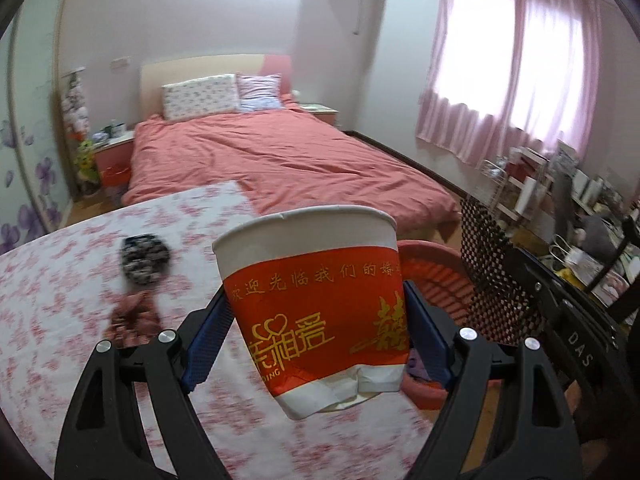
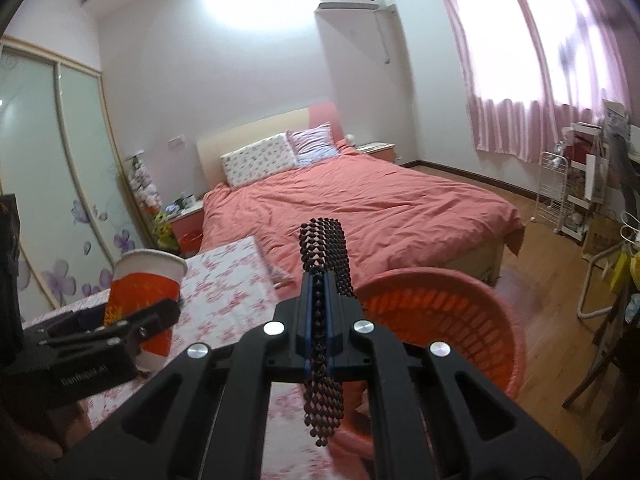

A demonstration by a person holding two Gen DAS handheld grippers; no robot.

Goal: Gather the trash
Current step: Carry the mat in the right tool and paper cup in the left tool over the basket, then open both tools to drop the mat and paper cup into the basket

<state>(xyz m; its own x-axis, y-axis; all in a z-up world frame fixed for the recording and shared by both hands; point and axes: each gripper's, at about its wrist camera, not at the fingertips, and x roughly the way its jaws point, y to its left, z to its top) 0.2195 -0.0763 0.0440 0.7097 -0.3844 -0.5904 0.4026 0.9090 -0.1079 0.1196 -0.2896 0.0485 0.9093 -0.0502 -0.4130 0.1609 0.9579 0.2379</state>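
Left gripper (image 1: 316, 328): clamps red-and-white paper cup (image 1: 316, 304), upright above floral tablecloth (image 1: 60, 300) | Right gripper (image 2: 320, 292): pinches black mesh sheet (image 2: 324, 248) | Red slatted basket (image 2: 492, 312): beside table, contents hidden.

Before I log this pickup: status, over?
Left gripper shut on paper cup. Right gripper shut on black mesh strip. Red basket ahead, nothing blocking.
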